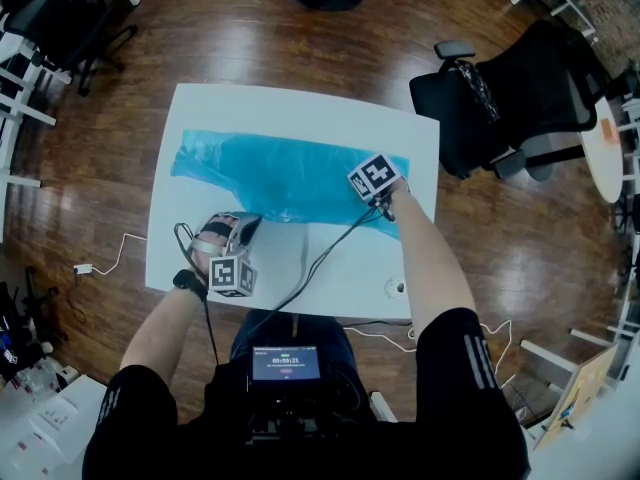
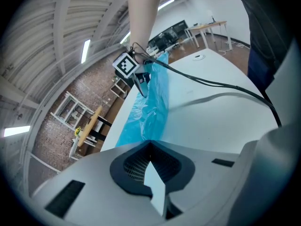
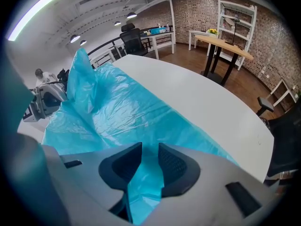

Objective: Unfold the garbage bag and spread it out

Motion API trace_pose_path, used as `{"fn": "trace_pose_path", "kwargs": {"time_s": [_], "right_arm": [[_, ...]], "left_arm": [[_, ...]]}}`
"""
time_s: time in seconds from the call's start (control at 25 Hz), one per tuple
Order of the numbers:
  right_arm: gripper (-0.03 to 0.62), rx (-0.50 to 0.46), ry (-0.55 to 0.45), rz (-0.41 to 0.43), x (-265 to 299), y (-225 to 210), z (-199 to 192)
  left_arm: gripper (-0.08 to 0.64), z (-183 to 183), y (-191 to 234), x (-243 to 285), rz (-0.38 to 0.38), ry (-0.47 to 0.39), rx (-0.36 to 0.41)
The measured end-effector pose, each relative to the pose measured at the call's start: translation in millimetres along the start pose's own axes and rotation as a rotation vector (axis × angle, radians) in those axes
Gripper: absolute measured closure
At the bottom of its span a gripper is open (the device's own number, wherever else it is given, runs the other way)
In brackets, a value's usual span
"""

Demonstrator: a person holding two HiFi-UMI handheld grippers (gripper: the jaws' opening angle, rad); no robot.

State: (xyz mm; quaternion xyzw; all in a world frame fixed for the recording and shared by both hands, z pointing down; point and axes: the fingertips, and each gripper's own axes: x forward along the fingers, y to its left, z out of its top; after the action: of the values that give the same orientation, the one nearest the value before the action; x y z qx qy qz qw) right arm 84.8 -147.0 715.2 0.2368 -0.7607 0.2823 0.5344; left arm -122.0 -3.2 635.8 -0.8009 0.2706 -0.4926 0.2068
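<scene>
Garbage bag point(image 1: 290, 173): blue, thin, crinkled film, lying lengthwise across the far half of the white worktop point(image 1: 300, 108). It is mostly flat, with one fold raised to a peak near its left end. A bare strip of worktop remains beyond its far long edge. Its two ends lie close to the worktop's left and right edges.

Right gripper point(image 1: 380, 196): at the bag's near right corner, pointing steeply down. Its jaws are clamped on a bunched fold of the film.

Left gripper point(image 1: 245, 230): at the bag's near edge, left of centre. Its jaws are closed together, with a pale sliver of film pinched between them.

Near half of the worktop: open, except for a black cable point(image 1: 320, 258) running across it from the right gripper and a small round fitting point(image 1: 398, 287) near the front right corner.

Surroundings: wooden floor point(image 1: 120, 168) on all sides. A black office chair point(image 1: 520, 98) stands just off the worktop's far right corner, and a second chair point(image 1: 60, 13) stands well apart at far left.
</scene>
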Motion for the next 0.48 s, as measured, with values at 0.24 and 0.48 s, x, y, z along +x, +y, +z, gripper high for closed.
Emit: {"fn": "trace_pose_path", "kwargs": {"time_s": [0.24, 0.48], "right_arm": [[0.449, -0.01, 0.023, -0.01, 2.8, -7.4, -4.1], [0.449, -0.018, 0.016, -0.011, 3.7, -8.2, -2.1]], "left_arm": [[0.555, -0.8, -1.3, 2.6, -0.007, 0.003, -0.014], [0.554, -3.0, -8.5, -6.7, -0.018, -0.006, -0.043]]}}
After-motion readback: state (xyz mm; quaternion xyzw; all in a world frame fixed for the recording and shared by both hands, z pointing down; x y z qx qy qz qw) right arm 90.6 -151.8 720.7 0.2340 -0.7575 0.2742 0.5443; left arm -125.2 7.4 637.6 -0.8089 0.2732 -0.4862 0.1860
